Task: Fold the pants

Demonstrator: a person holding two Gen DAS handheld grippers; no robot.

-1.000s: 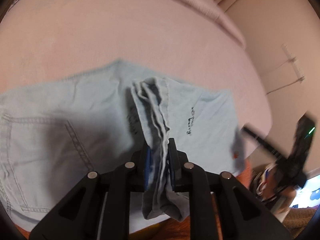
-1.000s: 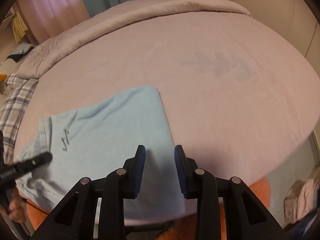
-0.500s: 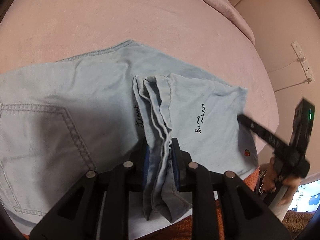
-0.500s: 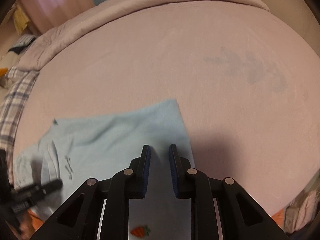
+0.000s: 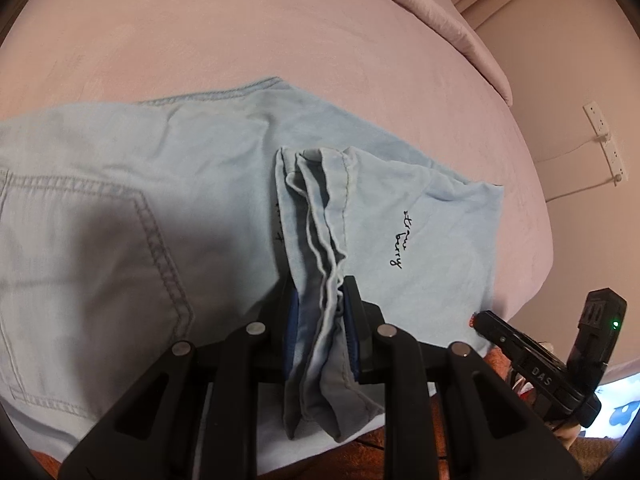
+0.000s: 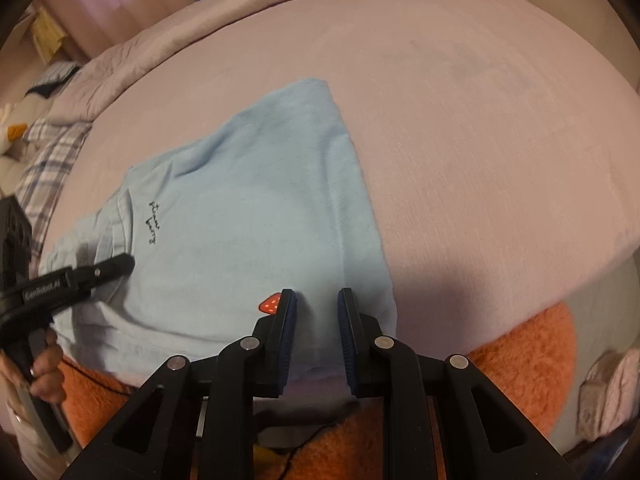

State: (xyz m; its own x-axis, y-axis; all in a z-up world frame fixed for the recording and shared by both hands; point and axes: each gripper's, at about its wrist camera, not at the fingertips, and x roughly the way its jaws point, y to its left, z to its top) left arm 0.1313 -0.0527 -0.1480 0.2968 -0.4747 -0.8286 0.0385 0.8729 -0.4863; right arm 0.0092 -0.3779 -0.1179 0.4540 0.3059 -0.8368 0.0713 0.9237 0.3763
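While the pants lie spread on the pink bedspread near its front edge, other stuff sits around: orange fuzzy blanket under the bed edge, plaid pillow at far left, wall outlet strip with cord on the right wall. Left gripper blocks the lower middle of its own view; right gripper covers the pants' near edge in its view. Each tool also pokes into the other's view from the side.

Cut off: left part of the pants runs out of the left wrist frame; whatever is under the clamped bunch is hidden. A second bit of script beside the bunch is mostly covered, unreadable.

Pants are light blue denim, back pocket stitching at left, black cursive script on the folded part, small red strawberry patch near the front edge. Fabric mostly flat, slight wrinkles.

Left jaws pinch a bunched hem strip of the pants. Right jaws narrowly apart, over the fabric's near edge, nothing clamped.
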